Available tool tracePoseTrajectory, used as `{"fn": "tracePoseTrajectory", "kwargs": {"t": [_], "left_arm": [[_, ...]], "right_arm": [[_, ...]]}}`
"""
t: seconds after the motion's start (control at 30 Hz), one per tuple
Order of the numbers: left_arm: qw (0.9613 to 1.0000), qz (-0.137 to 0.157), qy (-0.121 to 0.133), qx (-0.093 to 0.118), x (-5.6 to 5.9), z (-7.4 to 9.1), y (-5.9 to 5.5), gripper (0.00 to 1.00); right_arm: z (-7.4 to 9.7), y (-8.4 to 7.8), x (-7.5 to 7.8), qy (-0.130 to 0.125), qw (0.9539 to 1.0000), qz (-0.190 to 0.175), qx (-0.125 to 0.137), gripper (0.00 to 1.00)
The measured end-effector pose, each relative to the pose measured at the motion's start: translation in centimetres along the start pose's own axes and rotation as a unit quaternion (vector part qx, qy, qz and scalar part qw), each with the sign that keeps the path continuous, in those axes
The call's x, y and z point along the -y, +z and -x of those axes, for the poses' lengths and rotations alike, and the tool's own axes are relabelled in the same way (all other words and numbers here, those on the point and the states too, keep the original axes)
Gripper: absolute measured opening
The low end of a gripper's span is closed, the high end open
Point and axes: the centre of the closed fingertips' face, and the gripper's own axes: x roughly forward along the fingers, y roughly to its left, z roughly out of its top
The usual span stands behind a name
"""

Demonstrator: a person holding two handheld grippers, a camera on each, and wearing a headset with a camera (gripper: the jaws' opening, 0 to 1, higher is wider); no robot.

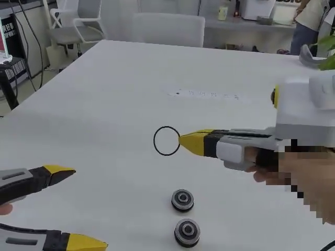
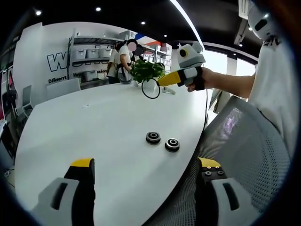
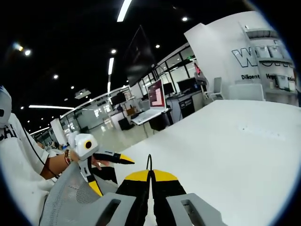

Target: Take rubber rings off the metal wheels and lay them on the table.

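A thin black rubber ring (image 1: pixel 166 141) hangs in the air above the white table (image 1: pixel 120 99), pinched at its right edge by my right gripper (image 1: pixel 181 142), which is shut on it. The ring (image 2: pixel 151 89) also appears in the left gripper view, and edge-on as a thin black line (image 3: pixel 149 162) between the closed yellow tips (image 3: pixel 150 176). Two metal wheels with dark rubber (image 1: pixel 182 200) (image 1: pixel 187 232) lie on the table nearer to me. My left gripper (image 1: pixel 73 206) stands open at the lower left, its jaws wide apart with nothing between them.
Office chairs (image 1: pixel 167 29) stand at the table's far side. A green plant (image 2: pixel 146 70) and people stand beyond the far end. A mesh chair back (image 2: pixel 235 141) is close by my left gripper.
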Motion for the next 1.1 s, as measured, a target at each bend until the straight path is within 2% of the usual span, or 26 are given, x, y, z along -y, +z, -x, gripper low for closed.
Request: {"fn": "tracePoseTrajectory", "kwargs": {"t": [0.27, 0.57, 0.67, 0.83, 1.03, 1.1], "left_arm": [[0.9998, -0.005, -0.004, -0.019, 0.1, -0.3, -0.6, 0.86], [0.9995, -0.005, -0.007, -0.032, 0.1, -0.5, -1.0, 0.87], [0.9995, -0.003, -0.006, -0.03, 0.1, -0.5, -1.0, 0.88], [0.9994, -0.003, -0.005, -0.034, 0.0, -0.6, -1.1, 0.89], [0.9995, 0.006, -0.004, -0.032, -0.1, -0.6, -1.2, 0.88], [0.9994, 0.007, -0.004, -0.032, -0.1, -0.5, -1.2, 0.88]], "right_arm": [[-2.1, -1.0, -1.0, 0.024, 0.999, 0.02, -0.031, 0.0], [-4.4, -2.1, -1.9, 0.047, 0.9961, 0.037, -0.066, 0.0], [-5.1, -2.6, -1.8, 0.051, 0.9944, 0.044, -0.081, 0.0], [-5.8, -3.7, -1.7, 0.056, 0.9934, 0.031, -0.095, 0.0], [-6.0, -5.9, -0.9, 0.044, 0.9929, 0.015, -0.109, 0.0], [-5.9, -6.4, -0.7, 0.044, 0.9933, -0.003, -0.107, 0.0]]}}
